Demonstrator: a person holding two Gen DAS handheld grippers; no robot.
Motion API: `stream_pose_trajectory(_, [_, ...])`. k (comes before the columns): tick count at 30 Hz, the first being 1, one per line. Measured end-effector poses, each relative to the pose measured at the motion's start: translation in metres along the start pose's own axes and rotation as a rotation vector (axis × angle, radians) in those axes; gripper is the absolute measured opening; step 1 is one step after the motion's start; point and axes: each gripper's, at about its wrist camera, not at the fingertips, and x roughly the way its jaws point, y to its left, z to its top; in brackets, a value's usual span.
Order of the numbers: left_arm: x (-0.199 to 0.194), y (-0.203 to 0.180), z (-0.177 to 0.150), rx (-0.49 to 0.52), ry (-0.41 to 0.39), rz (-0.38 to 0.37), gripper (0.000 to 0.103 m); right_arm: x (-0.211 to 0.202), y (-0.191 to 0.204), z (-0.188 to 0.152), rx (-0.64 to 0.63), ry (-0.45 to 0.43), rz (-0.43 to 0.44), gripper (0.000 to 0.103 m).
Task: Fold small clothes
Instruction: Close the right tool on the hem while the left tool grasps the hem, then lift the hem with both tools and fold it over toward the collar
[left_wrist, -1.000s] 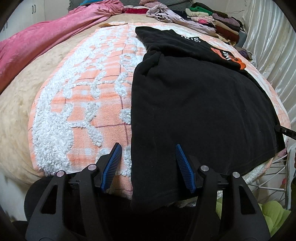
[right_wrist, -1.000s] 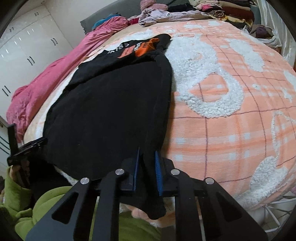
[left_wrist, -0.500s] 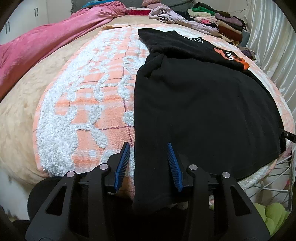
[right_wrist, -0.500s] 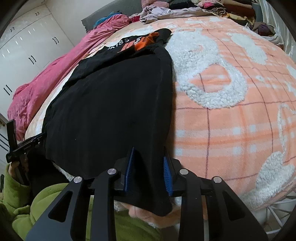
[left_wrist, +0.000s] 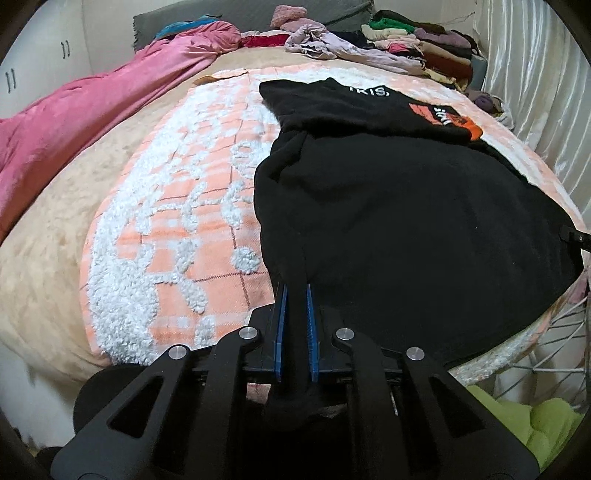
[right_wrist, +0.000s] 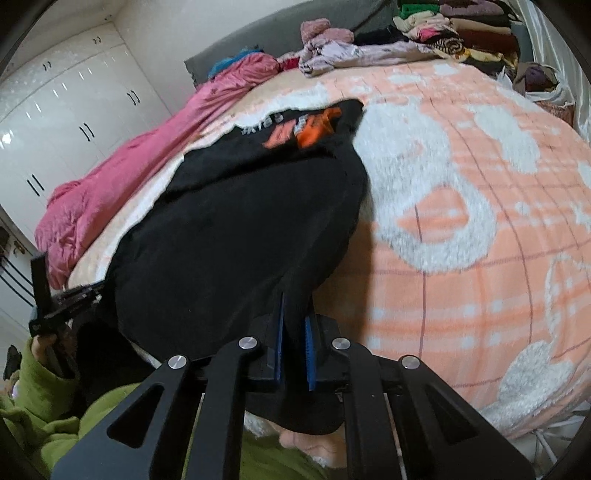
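Left wrist view
My left gripper (left_wrist: 295, 295): jaws drawn in tight on the near hem of the black garment (left_wrist: 406, 206); the blue pads press a bunched fold of cloth between them, and a tail of it hangs down below the pads
Garment's place: spread flat on the orange-and-white blanket (left_wrist: 177, 229), on the right part of it; white lettering and an orange print (left_wrist: 447, 118) lie at its far end; the near edge runs off the bed's edge
Around it: pink quilt (left_wrist: 92, 110) along the left; pile of clothes (left_wrist: 406, 48) at the far end of the bed; the tip of my other gripper just shows at the right rim

Right wrist view
My right gripper (right_wrist: 293, 306): jaws clamped narrow on the garment's other near corner (right_wrist: 295, 280); cloth fills the gap and droops beneath the pads; picture slightly blurred
Garment's place: stretching away up and left of the pads over the blanket; orange print at the far end
Left hand (right_wrist: 44, 338): at the left rim, in a green sleeve (right_wrist: 40, 387), holding the left gripper at the garment's far corner
Background: white wardrobe (right_wrist: 62, 103) behind the pink quilt
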Motion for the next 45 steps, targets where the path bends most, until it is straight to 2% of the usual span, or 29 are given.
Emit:
stream_pose_trajectory(12, [-0.008,0.018,0.035,-0.105,-0.048,-0.080,0.004,-0.010,-0.002,0.048,-0.007,-0.122,0.027,0.008])
stream_pose_trajectory(18, [-0.002,0.028,0.070,-0.152,-0.074,-0.098,0.004,-0.001,-0.007,0.077,0.019,-0.164,0.036,0.008])
stream_pose_trajectory(27, [0.027,0.045,0.135,-0.248,-0.090,-0.122,0.004,0.025,-0.021,0.136,0.057,-0.217,0.011,0.008])
stream_pose_trajectory(37, [0.072,0.056,0.195,-0.348,-0.096,-0.153,0.004,0.074,-0.044,0.188,0.111,-0.198,-0.046,0.008])
stream_pose_trajectory(45, [0.117,0.064,0.214,-0.442,-0.084,-0.136,0.004,0.115,-0.061,0.198,0.135,-0.129,-0.101,0.008])
